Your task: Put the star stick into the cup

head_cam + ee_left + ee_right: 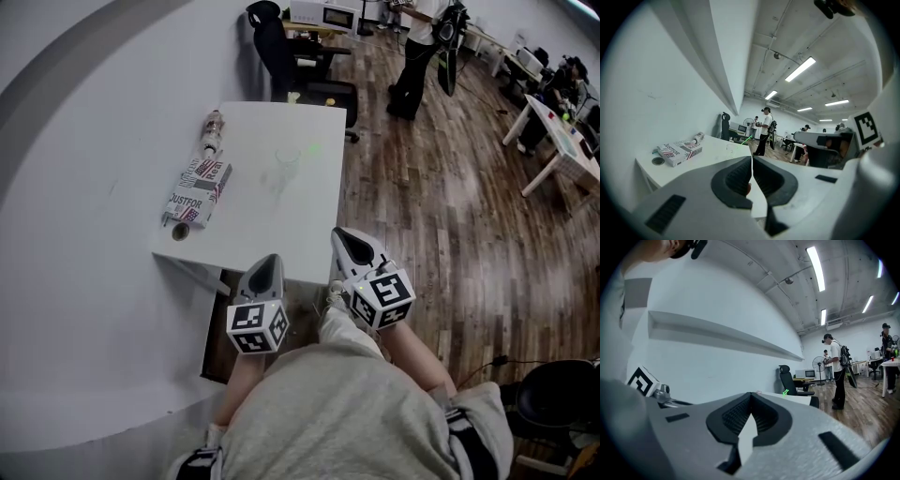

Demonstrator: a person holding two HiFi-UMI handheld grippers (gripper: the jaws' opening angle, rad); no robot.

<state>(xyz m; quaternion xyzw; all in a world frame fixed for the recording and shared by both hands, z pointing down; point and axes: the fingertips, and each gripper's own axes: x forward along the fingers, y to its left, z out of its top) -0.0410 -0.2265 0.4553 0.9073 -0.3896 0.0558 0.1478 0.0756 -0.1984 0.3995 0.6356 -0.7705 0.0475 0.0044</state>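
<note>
On the white table, along its left edge, lay a printed box, and beyond it, toward the table's far left corner, something like a small bottle. Near the table's far edge stood the clear cup. Just to its right, closer to the far right corner, lay the green star stick; whether the two touched, we could not tell. Over the table's near edge we held the left gripper, its fingers pressed together on nothing. Over the near right corner was the right gripper, its fingers also pressed together and empty. We judged that both were kept low at the near edge because the task was not yet begun. The star stick lay well apart from both pairs of fingers, across the whole table from them.
</note>
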